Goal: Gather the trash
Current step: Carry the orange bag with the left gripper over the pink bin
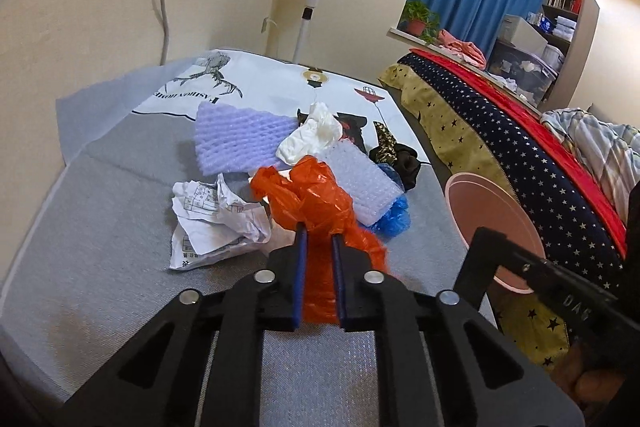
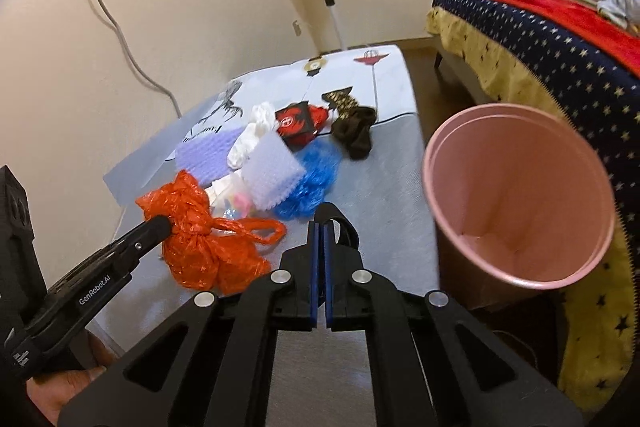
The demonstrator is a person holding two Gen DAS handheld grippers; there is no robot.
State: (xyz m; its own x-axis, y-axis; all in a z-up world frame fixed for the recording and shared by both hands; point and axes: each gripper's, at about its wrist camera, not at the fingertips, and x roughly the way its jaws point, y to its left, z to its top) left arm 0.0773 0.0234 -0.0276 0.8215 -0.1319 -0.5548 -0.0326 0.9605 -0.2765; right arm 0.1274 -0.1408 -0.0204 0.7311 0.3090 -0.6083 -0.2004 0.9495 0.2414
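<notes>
Two risks for you: your left gripper (image 1: pixel 319 233) pinches only a fold of the orange bag (image 1: pixel 316 195), which could slip before reaching the bin (image 2: pixel 520 195) at 3 o'clock, while your right gripper (image 2: pixel 320 223) is closed, seemingly holding the bin's dark strap

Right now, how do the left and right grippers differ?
The left gripper is shut on the orange bag, plastic bunched between its pads; the right gripper is fully shut, its pads together with nothing visible between them. The left sits over the trash pile, the right beside the pink bin. Both have blue pads.
</notes>
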